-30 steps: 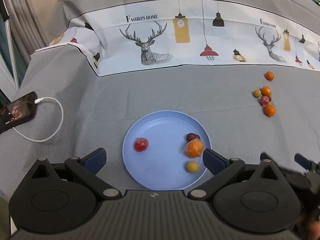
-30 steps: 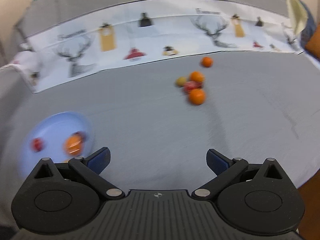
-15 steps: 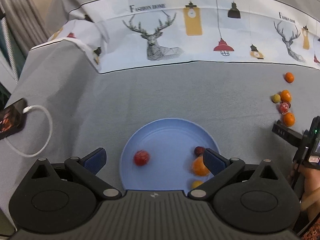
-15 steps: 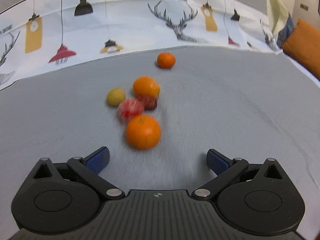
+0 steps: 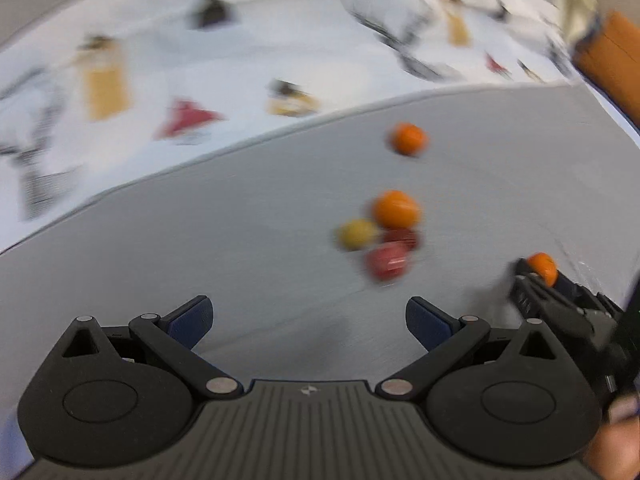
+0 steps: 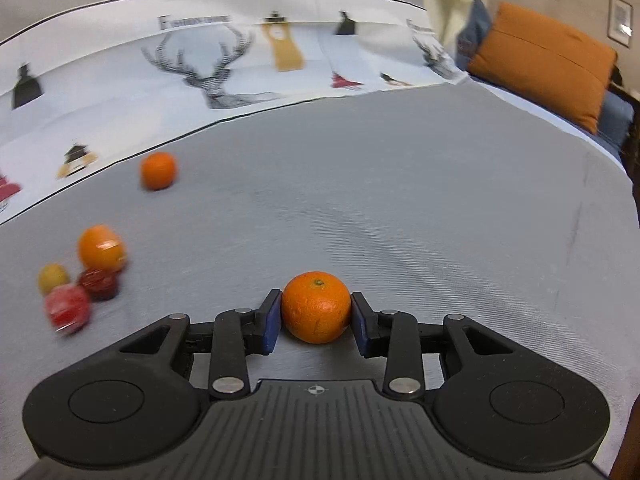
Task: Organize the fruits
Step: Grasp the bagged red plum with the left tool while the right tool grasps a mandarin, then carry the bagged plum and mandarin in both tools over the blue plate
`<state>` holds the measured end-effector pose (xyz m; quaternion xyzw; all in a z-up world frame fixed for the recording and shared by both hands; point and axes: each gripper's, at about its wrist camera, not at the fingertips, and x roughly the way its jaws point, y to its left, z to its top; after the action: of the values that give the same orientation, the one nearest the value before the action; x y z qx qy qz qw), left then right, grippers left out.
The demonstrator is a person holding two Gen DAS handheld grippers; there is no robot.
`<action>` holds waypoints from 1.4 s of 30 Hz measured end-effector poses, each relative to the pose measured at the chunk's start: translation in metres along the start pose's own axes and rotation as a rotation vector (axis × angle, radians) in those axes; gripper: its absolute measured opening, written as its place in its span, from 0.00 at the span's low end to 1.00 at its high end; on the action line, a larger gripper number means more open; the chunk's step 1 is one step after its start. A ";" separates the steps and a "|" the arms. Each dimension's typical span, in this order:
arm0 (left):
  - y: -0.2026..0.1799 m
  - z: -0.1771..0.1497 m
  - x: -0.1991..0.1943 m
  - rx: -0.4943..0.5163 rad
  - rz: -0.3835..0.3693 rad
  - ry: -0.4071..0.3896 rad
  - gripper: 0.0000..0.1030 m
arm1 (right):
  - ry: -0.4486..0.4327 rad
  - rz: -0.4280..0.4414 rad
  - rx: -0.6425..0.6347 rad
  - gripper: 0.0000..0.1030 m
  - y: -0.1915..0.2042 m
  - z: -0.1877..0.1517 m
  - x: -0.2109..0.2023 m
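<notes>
right gripper (image 6: pixel 316 316) clamped on mandarin (image 6: pixel 316 307), low over grey sheet (image 6: pixel 400 208) | left gripper (image 5: pixel 308 316) jaws apart, empty | loose: far orange (image 6: pixel 158 170), four-fruit cluster (image 6: pixel 80 280) | no plate in view | est. mid-task, five left

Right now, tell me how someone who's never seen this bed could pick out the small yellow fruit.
Look on the grey bedspread, left of the right gripper that is shut on an orange, for the tight cluster of four fruits. The yellow fruit sits at the cluster's left edge. It is the only yellow one; its neighbours are an orange one, a dark red one and a brighter red one.
</notes>
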<state>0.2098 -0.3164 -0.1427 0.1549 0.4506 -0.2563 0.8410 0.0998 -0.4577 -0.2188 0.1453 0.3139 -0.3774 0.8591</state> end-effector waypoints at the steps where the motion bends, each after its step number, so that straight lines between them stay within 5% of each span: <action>1: -0.011 0.004 0.014 0.019 -0.015 0.010 1.00 | -0.002 0.008 0.006 0.36 -0.003 0.000 0.000; 9: -0.036 0.017 0.068 0.056 0.019 0.047 0.96 | -0.009 -0.001 -0.017 0.40 0.002 0.002 0.004; 10: -0.035 0.017 0.067 0.049 0.007 0.036 0.74 | -0.012 -0.001 -0.019 0.40 0.002 0.001 0.003; 11: -0.034 0.017 0.065 0.056 -0.002 0.027 0.36 | -0.012 -0.001 -0.017 0.39 0.002 0.002 0.003; 12: -0.033 0.017 0.064 0.062 -0.013 0.032 0.32 | -0.014 -0.001 -0.012 0.37 0.001 0.000 0.001; 21: 0.001 -0.002 -0.004 0.028 0.020 -0.049 0.31 | -0.032 -0.032 0.110 0.36 -0.014 0.004 -0.010; 32: 0.094 -0.104 -0.189 -0.094 0.167 -0.027 0.31 | -0.160 0.027 0.007 0.36 0.002 0.012 -0.101; 37: 0.127 -0.164 -0.267 -0.140 0.247 -0.044 0.31 | -0.222 0.234 -0.075 0.36 0.000 0.000 -0.210; 42: 0.141 -0.221 -0.321 -0.205 0.241 -0.052 0.31 | -0.181 0.497 -0.204 0.36 -0.004 -0.041 -0.323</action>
<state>-0.0082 0.0018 0.0093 0.1147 0.4305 -0.1100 0.8885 -0.0888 -0.2605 -0.0403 0.0965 0.2270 -0.1330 0.9599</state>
